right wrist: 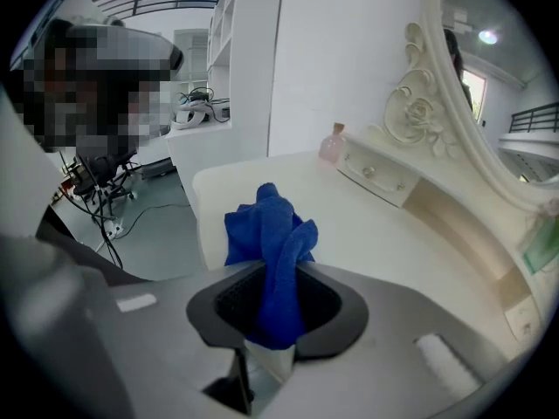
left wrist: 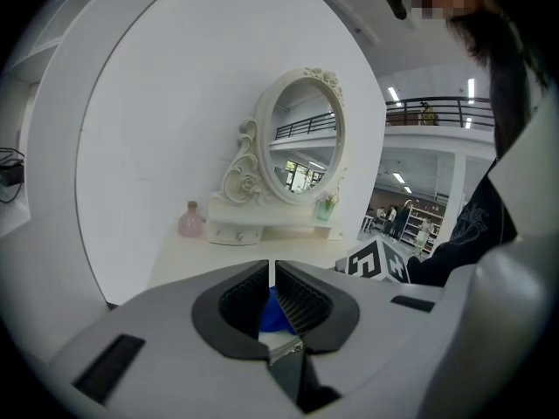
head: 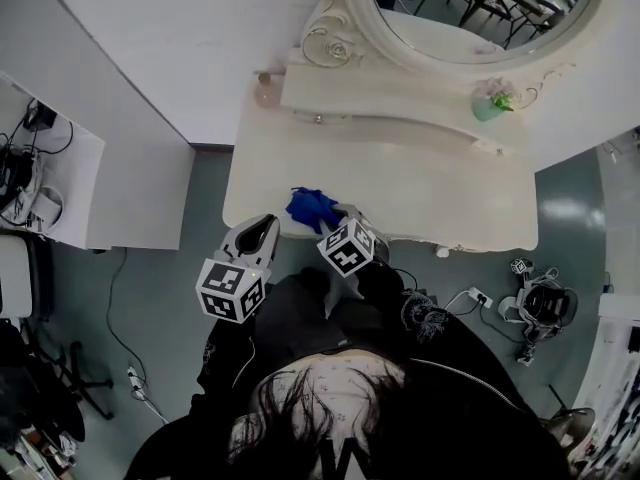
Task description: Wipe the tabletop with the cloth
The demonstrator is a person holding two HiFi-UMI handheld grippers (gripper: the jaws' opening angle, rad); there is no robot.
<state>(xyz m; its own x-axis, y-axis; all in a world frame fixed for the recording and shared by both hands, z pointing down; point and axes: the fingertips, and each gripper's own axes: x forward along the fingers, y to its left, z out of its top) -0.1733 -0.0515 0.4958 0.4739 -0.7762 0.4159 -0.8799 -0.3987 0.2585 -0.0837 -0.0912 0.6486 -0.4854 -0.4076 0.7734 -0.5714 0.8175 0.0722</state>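
Cloth (right wrist: 278, 225) gripped, wiping not visibly begun

Your right tongs (right wrist: 279, 273) pinch the bunched cloth at the desk's (head: 420, 193) near edge. Your left tongs (left wrist: 272, 278) are closed and empty, just beside it. By my judgement, the whole desk remains to wipe.

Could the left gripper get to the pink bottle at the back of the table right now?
Probably yes. Only bare tabletop lies between the left gripper and the pink bottle, and its closed jaws hold nothing, though they would need to open first.
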